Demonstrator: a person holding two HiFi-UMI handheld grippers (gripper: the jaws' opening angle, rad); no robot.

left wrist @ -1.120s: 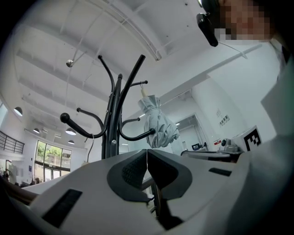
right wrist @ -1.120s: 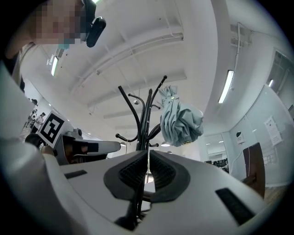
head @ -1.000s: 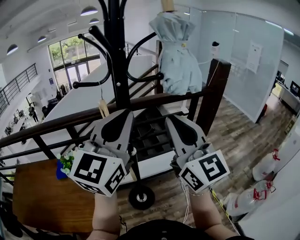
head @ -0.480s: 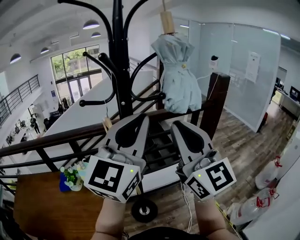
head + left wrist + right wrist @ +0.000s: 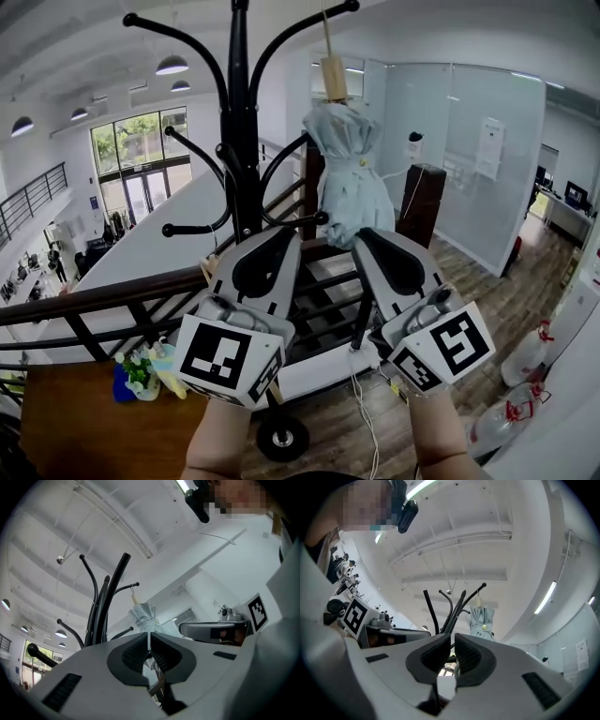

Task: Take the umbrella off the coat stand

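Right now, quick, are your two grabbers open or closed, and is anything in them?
Left gripper: closed, holding nothing.
Right gripper: closed, holding nothing.

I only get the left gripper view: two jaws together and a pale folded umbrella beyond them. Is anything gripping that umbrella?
Observer: No. The head view shows the umbrella hanging from an upper hook of the black coat stand, wooden handle on top. Neither the left gripper nor the right gripper touches it.
Operator: Is the other claw open?
Observer: No. The right gripper view shows its jaws together with nothing between them.
Operator: Anything else nearby?
Observer: A dark railing runs across the picture, lower than the umbrella.
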